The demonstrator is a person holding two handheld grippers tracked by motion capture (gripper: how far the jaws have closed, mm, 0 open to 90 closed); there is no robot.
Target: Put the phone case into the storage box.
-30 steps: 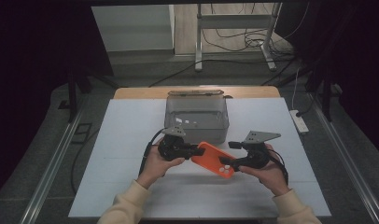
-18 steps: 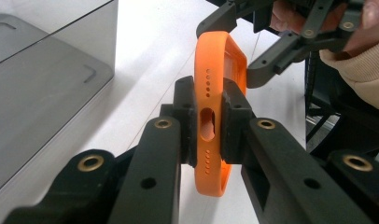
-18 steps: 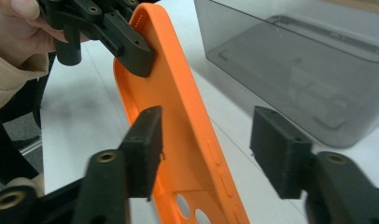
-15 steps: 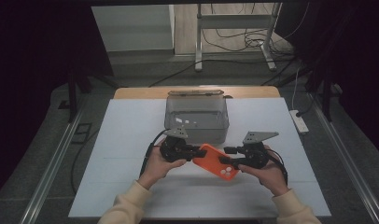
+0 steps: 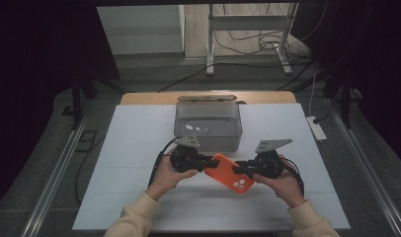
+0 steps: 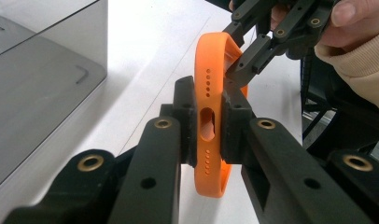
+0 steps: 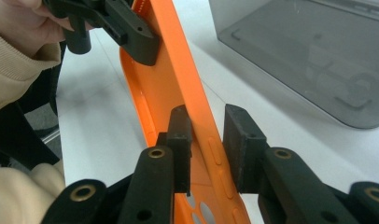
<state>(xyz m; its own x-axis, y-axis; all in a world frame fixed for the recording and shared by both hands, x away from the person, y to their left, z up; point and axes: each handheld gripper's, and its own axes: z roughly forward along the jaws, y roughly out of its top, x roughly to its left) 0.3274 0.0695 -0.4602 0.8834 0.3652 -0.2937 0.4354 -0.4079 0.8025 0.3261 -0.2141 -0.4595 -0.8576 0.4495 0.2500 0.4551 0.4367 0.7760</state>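
Right now the orange phone case hangs just above the white counter, held up between the two tools near the counter's front middle. The left hand-held gripper pinches one short end of it, pads pressed on both faces beside the charging-port cutout. At the other end the right hand-held gripper straddles the case's long side rim; its jaws have just been closing, and in the right gripper view the left pad seems to touch the inner face while a slim gap shows at the other pad, so it is not yet a firm pinch. In the high view the case lies on a diagonal, its camera holes toward the right hand.

Just behind it stands a smoky grey plastic box, near the left hand-held gripper's knuckles but apart from the case. Bare white counter lies to either side and in front, up to the front edge where the cream sleeves come in. A white power strip lies at the right edge, well apart.

Against the earlier high views, the case sits flatter and nearer the left tool, while both hands keep their places.
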